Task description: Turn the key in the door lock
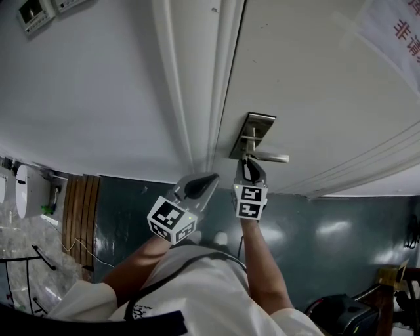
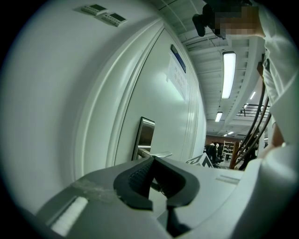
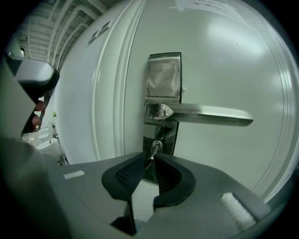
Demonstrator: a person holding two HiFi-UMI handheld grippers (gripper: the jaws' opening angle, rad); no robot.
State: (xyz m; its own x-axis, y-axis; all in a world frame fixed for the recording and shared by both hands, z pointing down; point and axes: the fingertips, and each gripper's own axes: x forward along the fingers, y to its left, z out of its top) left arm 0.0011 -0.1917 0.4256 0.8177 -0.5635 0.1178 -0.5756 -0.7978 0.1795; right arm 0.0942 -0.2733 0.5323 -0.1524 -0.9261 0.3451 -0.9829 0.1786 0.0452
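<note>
A steel lock plate [image 1: 253, 130] [image 3: 163, 77] with a lever handle [image 1: 273, 157] [image 3: 210, 114] sits on the pale door. Below the handle a small key [image 3: 154, 148] sticks out of the keyhole, its bow tilted. My right gripper [image 1: 249, 167] [image 3: 150, 161] is at the plate with its pads closed on the key's bow. My left gripper [image 1: 201, 184] [image 2: 152, 161] hangs off to the left by the door frame, a short way from the door, shut with nothing in it. In the left gripper view the lock plate [image 2: 145, 135] shows edge-on ahead of the jaws.
The door frame [image 1: 197, 98] runs up beside the lock. Wall switches [image 1: 34, 13] are at the upper left, and a paper notice [image 1: 394, 29] hangs on the door. A wooden panel [image 1: 82, 207] and a black bag [image 1: 341, 316] stand on the dark floor.
</note>
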